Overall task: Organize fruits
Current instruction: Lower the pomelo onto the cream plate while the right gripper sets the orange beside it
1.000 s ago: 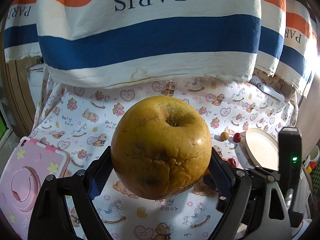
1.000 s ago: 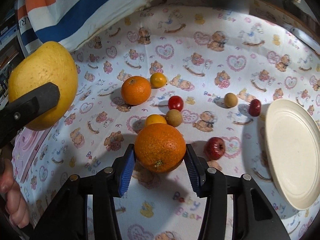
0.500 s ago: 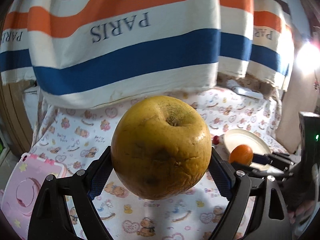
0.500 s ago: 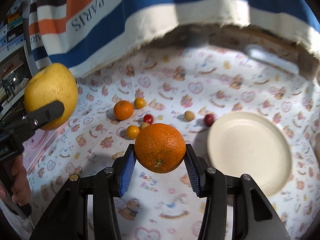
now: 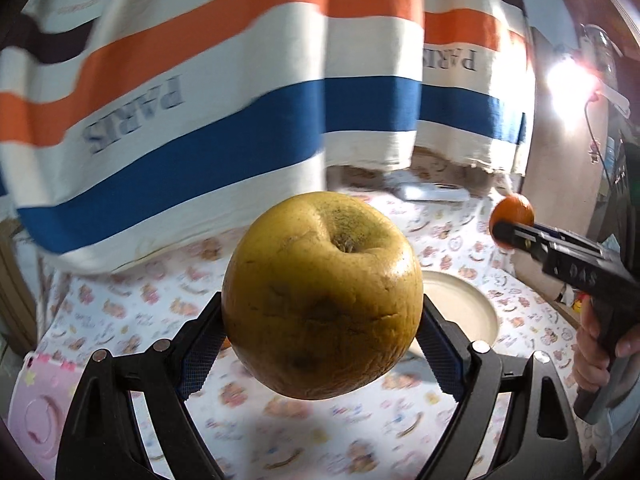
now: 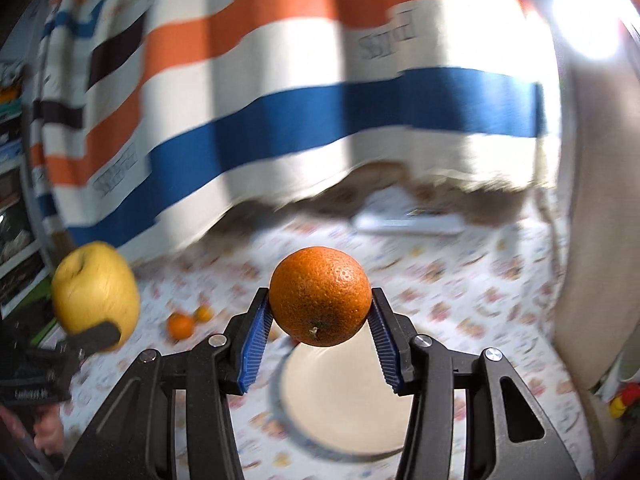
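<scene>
My left gripper (image 5: pixel 322 320) is shut on a big yellow pomelo (image 5: pixel 322 296) and holds it high above the table. It also shows in the right wrist view (image 6: pixel 96 290) at the left. My right gripper (image 6: pixel 318 312) is shut on an orange (image 6: pixel 319 295), raised over a cream plate (image 6: pixel 340 412). In the left wrist view the orange (image 5: pixel 512 216) sits at the right in the right gripper's fingers, above the plate (image 5: pixel 460 304). Two small oranges (image 6: pixel 182 326) lie on the printed tablecloth (image 6: pixel 440 280).
A striped PARIS cloth (image 5: pixel 240 112) hangs behind the table. A pink tablet case (image 5: pixel 36 412) lies at the near left. A white flat object (image 6: pixel 408 224) lies at the back. A bright lamp (image 6: pixel 588 20) glares at the upper right. The right wrist view is blurred.
Both grippers have risen higher with their fruit and tilted upward. The table fruits have dropped away in view. The right gripper now hovers over the plate.
</scene>
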### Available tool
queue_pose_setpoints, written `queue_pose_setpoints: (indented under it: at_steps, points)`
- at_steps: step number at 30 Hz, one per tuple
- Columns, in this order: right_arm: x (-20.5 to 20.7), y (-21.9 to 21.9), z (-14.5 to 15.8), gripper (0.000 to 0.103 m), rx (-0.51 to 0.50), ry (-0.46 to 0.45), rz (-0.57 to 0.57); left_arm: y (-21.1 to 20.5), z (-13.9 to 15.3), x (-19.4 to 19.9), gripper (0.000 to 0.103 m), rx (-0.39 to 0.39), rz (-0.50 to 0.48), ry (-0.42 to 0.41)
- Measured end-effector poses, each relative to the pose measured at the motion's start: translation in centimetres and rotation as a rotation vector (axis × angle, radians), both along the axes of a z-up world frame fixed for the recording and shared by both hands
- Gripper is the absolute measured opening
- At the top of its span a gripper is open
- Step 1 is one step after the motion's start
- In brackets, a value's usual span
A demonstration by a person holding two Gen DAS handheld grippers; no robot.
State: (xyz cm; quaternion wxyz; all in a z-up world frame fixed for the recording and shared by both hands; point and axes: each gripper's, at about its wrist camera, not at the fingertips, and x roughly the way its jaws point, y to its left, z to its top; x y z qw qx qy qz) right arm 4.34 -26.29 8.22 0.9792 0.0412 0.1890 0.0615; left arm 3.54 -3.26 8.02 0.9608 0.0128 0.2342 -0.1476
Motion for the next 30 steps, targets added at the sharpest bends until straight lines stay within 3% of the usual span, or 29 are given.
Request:
queue_pose_setpoints:
  at_steps: [8,11,17,21,27,30]
  points:
    - [2.8,-6.1,-0.2,0.05,0.051,-0.059,-0.156,-7.9,0.0,4.4,0.088,-0.034,-0.112,0.001]
    - [4.2,-7.3,-1.6,0.05,0.053,-0.007,-0.177,-10.3,-0.4,6.8,0.088,-0.055,-0.158,0.037]
    - [6.4,-8.7,-4.6,0.05,0.084,0.111,-0.185,-14.0,-2.1,10.9,0.088,-0.01,-0.138,0.055]
    - [7.8,-9.6,-7.1,0.05,0.095,0.233,-0.144,-14.7,-4.6,13.7,0.088,-0.025,-0.153,0.136]
    - [8.8,-10.2,-8.4,0.05,0.103,0.283,-0.141,-15.4,-8.0,15.4,0.088,0.032,-0.225,0.217]
    - [8.8,-10.5,-8.7,0.05,0.141,0.294,-0.132,-15.5,-8.9,15.6,0.088,0.003,-0.278,0.264]
